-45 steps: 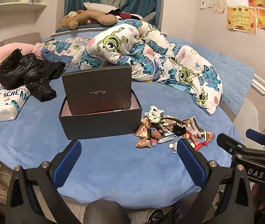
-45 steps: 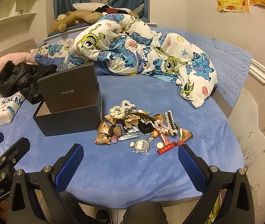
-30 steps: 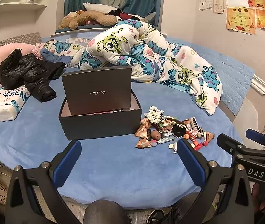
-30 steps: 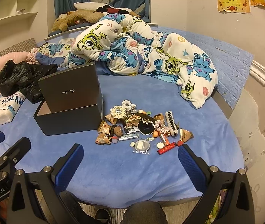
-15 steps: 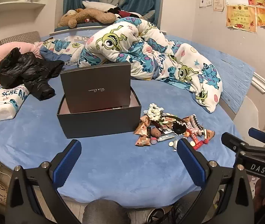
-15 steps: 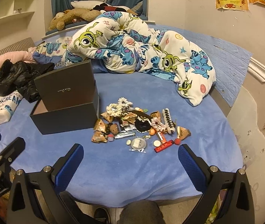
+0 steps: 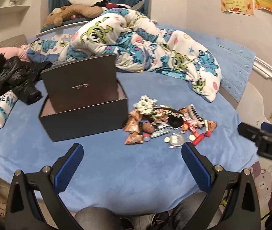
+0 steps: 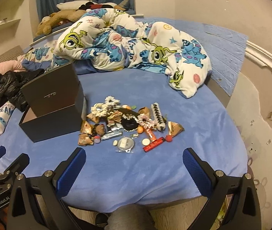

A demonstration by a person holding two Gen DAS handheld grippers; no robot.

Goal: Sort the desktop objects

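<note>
Ahead of the grippers: one dark box [image 8: 51, 122] with one lid [image 8: 49, 94] propped in it; one red tube [image 8: 153, 144]; two pale scrunchies [image 8: 105, 106]; one black scrunchie [image 8: 129, 124]; one round tin [image 8: 126, 143]; several tan triangular packets [image 8: 86, 139], number unclear.
</note>
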